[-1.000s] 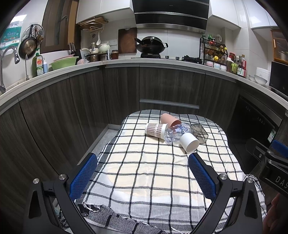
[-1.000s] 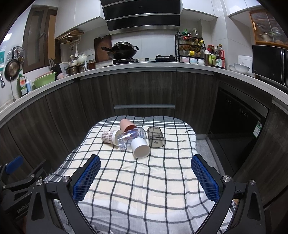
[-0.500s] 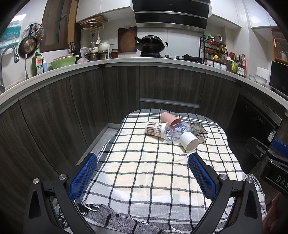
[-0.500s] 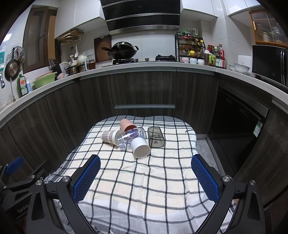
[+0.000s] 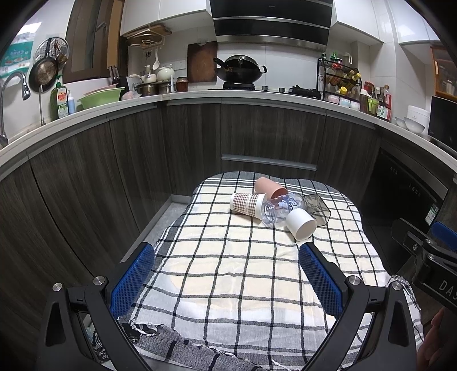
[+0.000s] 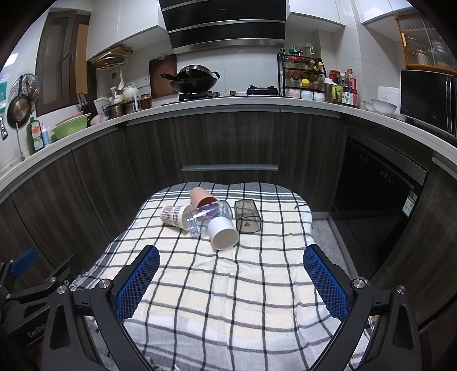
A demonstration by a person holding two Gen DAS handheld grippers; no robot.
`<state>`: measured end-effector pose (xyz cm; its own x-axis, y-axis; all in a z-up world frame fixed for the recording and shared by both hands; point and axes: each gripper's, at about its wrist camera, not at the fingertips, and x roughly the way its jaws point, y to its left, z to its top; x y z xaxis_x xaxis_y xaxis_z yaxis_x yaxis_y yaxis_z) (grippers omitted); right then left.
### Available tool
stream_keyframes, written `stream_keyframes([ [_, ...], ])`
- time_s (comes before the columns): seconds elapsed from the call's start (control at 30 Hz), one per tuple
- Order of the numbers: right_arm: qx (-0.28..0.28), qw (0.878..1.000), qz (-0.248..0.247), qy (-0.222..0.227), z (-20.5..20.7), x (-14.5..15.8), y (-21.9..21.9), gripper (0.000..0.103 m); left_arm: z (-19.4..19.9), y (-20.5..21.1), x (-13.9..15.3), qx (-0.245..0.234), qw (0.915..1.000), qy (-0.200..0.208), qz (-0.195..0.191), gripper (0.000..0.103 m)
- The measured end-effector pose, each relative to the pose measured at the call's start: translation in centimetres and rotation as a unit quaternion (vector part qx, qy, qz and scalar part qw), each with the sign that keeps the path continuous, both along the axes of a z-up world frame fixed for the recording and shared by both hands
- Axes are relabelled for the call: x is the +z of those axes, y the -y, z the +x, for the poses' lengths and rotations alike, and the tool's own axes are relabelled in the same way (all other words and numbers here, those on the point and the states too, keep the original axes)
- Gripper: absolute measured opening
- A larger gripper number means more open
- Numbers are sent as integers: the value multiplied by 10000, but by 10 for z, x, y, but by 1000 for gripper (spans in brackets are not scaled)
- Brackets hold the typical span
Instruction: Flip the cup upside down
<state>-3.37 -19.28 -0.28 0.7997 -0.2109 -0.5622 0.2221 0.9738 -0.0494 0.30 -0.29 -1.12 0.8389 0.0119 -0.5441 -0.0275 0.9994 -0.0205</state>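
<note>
The pink cup lies half behind the clear cup, its mouth hidden. The smoky cup sits partly behind the white cup in the left view. A hand (bottom right corner) is cut off. Bottle labels on the rack are too small to read.

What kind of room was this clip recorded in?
A home kitchen, most likely: a wok sits on the stove under a range hood, a spice rack beside it, and a faucet at left.
</note>
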Motion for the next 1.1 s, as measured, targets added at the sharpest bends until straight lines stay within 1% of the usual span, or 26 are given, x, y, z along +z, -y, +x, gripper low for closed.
stream_keyframes([
  [0.33,-26,10000,-27,-84,12,2,4,101,16,4,1,-6,9999,-118,21,103],
  [0.6,55,9998,-119,-167,36,-2,5,101,41,6,-4,2,9996,-263,96,103],
  [0.77,149,9994,-77,-317,63,-8,7,101,63,5,-8,70,9994,-310,105,103],
  [1.1,430,9972,-93,-604,137,-24,10,101,124,0,-19,238,9982,-549,80,103],
])
